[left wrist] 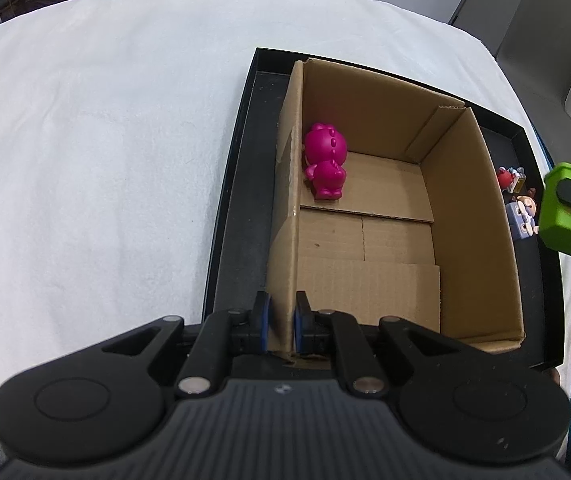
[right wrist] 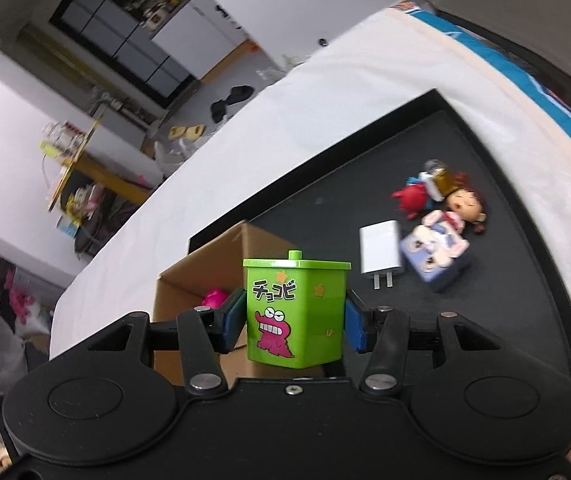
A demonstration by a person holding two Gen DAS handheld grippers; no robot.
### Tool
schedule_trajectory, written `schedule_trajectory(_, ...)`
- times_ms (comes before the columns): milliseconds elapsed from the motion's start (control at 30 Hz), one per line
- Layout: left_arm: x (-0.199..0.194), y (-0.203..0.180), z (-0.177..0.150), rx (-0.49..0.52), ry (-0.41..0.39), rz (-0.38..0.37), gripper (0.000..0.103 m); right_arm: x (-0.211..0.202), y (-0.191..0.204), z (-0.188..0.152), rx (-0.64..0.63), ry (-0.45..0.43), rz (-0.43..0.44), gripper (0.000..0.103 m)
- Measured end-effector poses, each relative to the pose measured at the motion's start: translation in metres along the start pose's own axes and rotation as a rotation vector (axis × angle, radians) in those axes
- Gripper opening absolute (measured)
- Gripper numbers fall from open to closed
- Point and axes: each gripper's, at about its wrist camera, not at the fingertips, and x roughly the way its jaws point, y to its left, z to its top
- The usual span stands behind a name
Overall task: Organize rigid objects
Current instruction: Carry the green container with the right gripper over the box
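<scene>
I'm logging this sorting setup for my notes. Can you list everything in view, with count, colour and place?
cardboard box: 1, brown, open, standing in the tray
pink figure: 1, magenta, inside the box against its left wall
green container: 1, green with a pink crocodile print, held in the air near the box
charger plug: 1, white, on the tray floor beside the toys
toy figures: a small cluster, red, blue and skin tones, on the tray; exact count unclear
tray: 1, black, on the white cloth
white cloth: 1, covering the table
left gripper: 1, black with blue pads, clamped on the box's left wall
right gripper: 1, black with blue pads, gripping the green container
</scene>
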Motion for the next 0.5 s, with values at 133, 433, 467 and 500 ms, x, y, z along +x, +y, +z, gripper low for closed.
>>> schedule_trajectory(133, 0.0, 0.001, 0.0, -0.005, 0.001, -0.001, 0.011, 0.007, 0.013, -0.002, -0.037, 0.018, 0.024, 0.05)
schedule_trajectory(433, 0.0, 0.002, 0.005, -0.021, 0.036, -0.041, 0.013, 0.024, 0.048, -0.002, -0.126, 0.051, 0.028, 0.05)
schedule_trajectory(467, 0.0, 0.002, 0.005, -0.021, 0.038, -0.041, 0.013, 0.024, 0.052, -0.002, -0.133, 0.052, 0.027, 0.05)
schedule_trajectory(500, -0.001, 0.002, 0.006, -0.02, 0.04, -0.042, 0.013, 0.026, 0.055, -0.001, -0.142, 0.053, 0.027, 0.05)
